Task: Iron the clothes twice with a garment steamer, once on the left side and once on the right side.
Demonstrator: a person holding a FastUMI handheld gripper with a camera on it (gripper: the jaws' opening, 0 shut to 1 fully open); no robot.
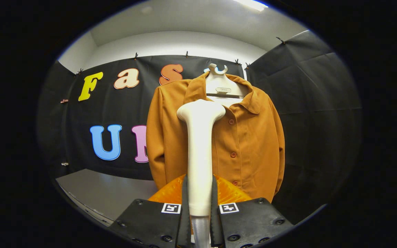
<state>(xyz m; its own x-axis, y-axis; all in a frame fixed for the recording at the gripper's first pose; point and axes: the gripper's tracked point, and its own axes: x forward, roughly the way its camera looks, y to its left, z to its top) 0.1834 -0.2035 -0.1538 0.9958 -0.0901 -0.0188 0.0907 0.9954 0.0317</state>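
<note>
Black cloth walls (pixel 308 103) clipped up; white ceiling (pixel 191 17) with strip light (pixel 252 4); possibly grey tabletop (pixel 105 193) below.

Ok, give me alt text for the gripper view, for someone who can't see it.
The hand-held gripper is shut on the handle of a white garment steamer, its head raised in front of an orange button-up shirt. The shirt hangs on a white hanger just beyond the fingers, against the booth's black cloth wall.
</note>
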